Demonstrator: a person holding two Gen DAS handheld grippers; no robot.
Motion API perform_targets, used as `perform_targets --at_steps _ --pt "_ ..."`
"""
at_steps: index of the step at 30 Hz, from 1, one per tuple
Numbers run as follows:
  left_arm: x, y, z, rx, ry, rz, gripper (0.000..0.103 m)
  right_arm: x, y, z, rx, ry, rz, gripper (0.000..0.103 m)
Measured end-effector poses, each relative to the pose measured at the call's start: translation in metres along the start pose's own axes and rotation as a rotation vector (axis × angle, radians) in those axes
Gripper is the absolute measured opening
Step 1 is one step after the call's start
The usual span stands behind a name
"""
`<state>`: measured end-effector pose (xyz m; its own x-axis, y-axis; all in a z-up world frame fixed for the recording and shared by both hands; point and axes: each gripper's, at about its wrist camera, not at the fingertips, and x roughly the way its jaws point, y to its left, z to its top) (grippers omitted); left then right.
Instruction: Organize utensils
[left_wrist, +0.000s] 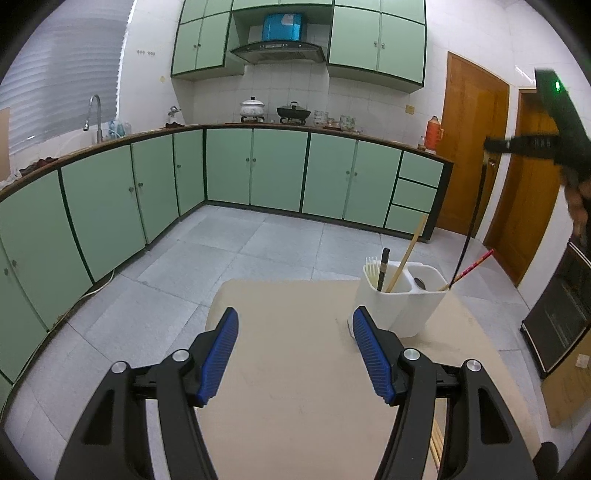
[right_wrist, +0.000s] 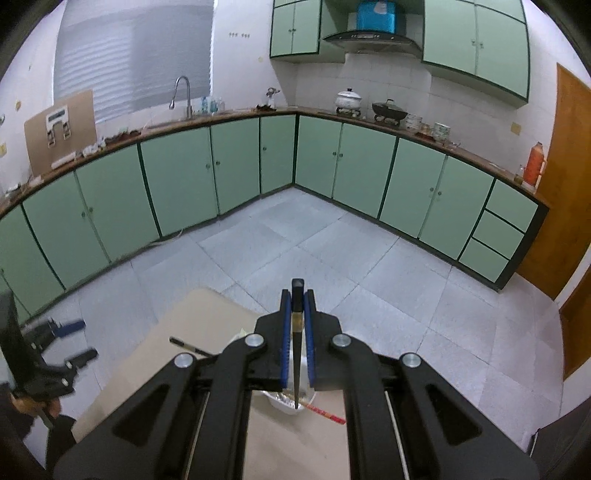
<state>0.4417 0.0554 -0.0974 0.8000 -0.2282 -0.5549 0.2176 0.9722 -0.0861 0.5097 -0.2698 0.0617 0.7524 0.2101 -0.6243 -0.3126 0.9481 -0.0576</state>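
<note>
black chopstick, slim, tapered, clenched in right claw, left claw released

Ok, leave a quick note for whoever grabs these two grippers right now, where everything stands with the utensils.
Right gripper: shut on a black chopstick, held high with its tip hanging over the white holder.
Left gripper: open, empty, over the tan table.
Already in the holder: a pale fork, a dark stick and a wooden chopstick in one compartment; a spoon and a red chopstick in the other.
Left: drop the black chopstick in. A few wooden sticks show beside the left gripper; check them.
</note>
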Motion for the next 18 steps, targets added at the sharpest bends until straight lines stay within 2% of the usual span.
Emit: perform_targets --at_steps 3,6,11,15,18 --pt "0.002 -0.001 -0.001 -0.006 0.005 -0.005 0.063 -0.002 -0.01 0.006 0.025 -0.005 -0.001 0.006" --pt "0.002 -0.004 -0.004 -0.002 0.009 -0.009 0.063 0.008 -0.014 -0.002 0.05 0.013 0.003 0.006" --pt "0.002 -0.007 -0.012 -0.002 0.019 -0.015 0.063 0.048 -0.019 -0.046 0.093 0.088 -0.01 0.009" --pt "-0.003 -0.012 -0.029 -0.003 0.032 -0.026 0.066 0.041 -0.017 -0.078 0.125 0.065 -0.013 0.028" --pt "-0.009 -0.021 -0.052 -0.001 0.054 -0.05 0.068 0.008 -0.008 -0.11 0.114 0.007 -0.008 0.037"
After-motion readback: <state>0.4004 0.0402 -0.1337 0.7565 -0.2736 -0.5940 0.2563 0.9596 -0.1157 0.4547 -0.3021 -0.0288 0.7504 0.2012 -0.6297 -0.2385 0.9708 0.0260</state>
